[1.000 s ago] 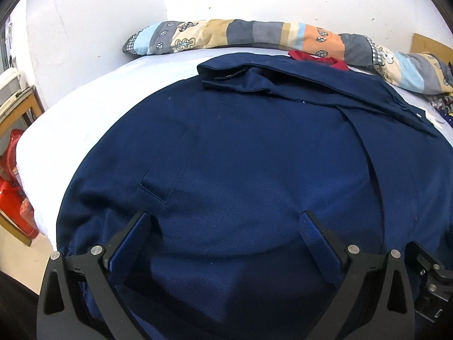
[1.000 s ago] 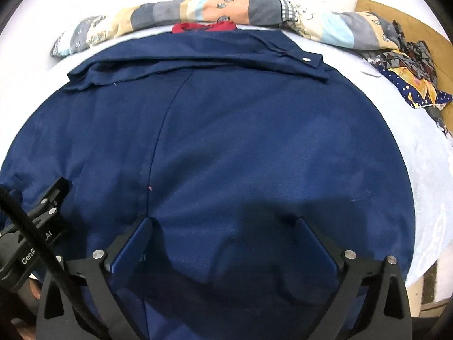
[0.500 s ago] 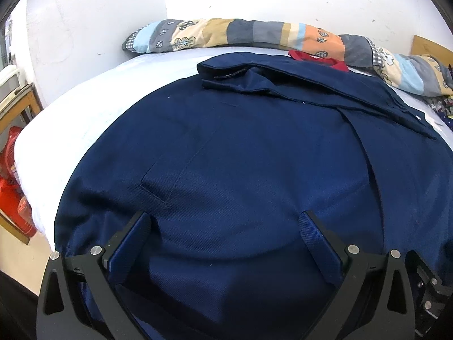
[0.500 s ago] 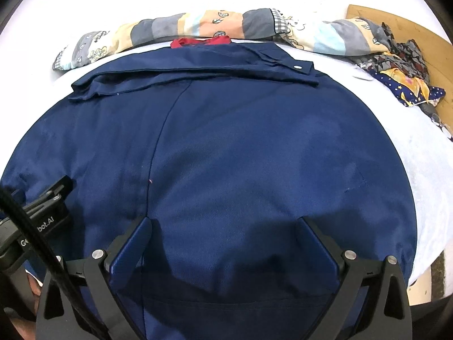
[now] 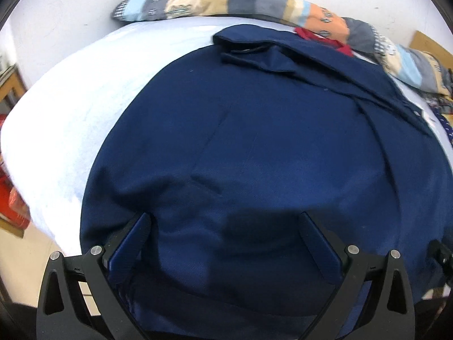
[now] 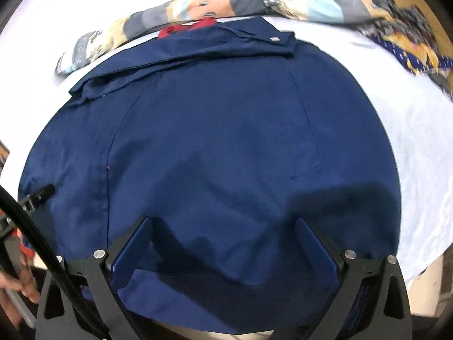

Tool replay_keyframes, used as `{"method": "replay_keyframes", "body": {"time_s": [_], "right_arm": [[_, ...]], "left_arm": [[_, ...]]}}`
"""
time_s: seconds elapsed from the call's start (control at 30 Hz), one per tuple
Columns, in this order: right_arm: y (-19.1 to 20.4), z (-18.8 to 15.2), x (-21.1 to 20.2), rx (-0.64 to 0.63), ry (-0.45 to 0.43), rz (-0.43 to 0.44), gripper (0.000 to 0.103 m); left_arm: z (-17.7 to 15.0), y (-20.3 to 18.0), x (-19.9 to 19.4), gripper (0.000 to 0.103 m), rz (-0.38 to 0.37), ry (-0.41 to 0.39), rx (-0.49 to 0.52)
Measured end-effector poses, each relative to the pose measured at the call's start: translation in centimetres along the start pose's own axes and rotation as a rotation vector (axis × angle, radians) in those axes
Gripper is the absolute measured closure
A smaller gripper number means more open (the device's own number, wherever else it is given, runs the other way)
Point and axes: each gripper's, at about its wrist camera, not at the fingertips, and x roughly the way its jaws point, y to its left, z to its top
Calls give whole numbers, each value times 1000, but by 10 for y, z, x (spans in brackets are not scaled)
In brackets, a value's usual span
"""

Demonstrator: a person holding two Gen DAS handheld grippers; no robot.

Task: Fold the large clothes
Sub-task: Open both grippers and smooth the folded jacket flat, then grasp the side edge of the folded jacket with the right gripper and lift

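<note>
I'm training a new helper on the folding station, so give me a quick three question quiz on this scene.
1. True or false: the navy jacket lies spread on the white sheet.
2. Which is the small cloth peeking out at the jacket's far edge: A red, B green, C yellow?
3. Fill in: both the left gripper and the right gripper have their jaws ____.

Key: 1 true. 2 A, the red cloth. 3 open.

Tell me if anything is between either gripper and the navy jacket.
Nothing visible. The left gripper and right gripper are both open right over the near hem of the navy jacket, with only its fabric between their fingers.
</note>
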Motion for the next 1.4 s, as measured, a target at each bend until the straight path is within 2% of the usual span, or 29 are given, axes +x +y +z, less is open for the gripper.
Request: {"method": "replay_keyframes", "body": {"time_s": [0.07, 0.13, 0.27, 0.4, 0.43, 0.57, 0.63, 0.73, 0.87, 0.9, 0.93, 0.97, 1.03, 1.1, 1.17, 1.27, 1.3, 1.33, 1.4], "right_arm": [[-6, 5, -12, 36, -29, 91, 4], [-21, 9, -29, 86, -70, 134, 4], [-61, 10, -58, 181, -131, 139, 4], [-109, -3, -70, 321, -124, 142, 7], [-117, -8, -66, 358, -102, 150, 13], [-143, -21, -44, 527, -9, 268, 25], [-148, -25, -39, 557, 5, 265, 30], [-145, -25, -40, 534, 8, 245, 30], [-137, -23, -38, 498, 12, 234, 30], [-138, -23, -38, 499, 10, 256, 34], [-138, -24, -37, 506, 12, 306, 47], [-139, -27, -35, 526, 22, 375, 55], [-141, -30, -32, 555, 29, 443, 55], [-141, -30, -32, 559, 29, 426, 55], [-144, -30, -39, 552, 2, 358, 55], [-152, -28, -61, 539, -87, 262, 55], [-155, -28, -64, 540, -92, 202, 54], [-159, -31, -63, 557, -80, 167, 49], [-165, -37, -51, 592, -25, 175, 48]], "left_arm": [[5, 10, -9, 0, -83, 10, -30], [11, 23, -18, 0, -118, 14, -44], [23, 65, -33, 0, -159, 33, -57], [34, 115, -21, 0, -272, 134, -213], [36, 121, -15, 0, -286, 154, -240], [34, 133, -1, 0, -244, 199, -312], [34, 129, -2, 0, -260, 191, -298], [33, 120, -4, 3, -264, 179, -259], [32, 115, -4, 28, -299, 184, -228], [32, 113, -3, 28, -302, 186, -221], [32, 111, -4, 28, -294, 183, -216], [32, 111, -4, 29, -289, 182, -215], [32, 111, -4, 29, -288, 185, -217], [31, 113, -3, 29, -285, 193, -226], [30, 117, -3, 28, -278, 200, -240], [28, 125, -3, 28, -269, 202, -259], [27, 128, -2, 28, -269, 207, -267], [26, 130, -1, 28, -273, 215, -272], [24, 133, -1, 28, -276, 226, -279]]}}
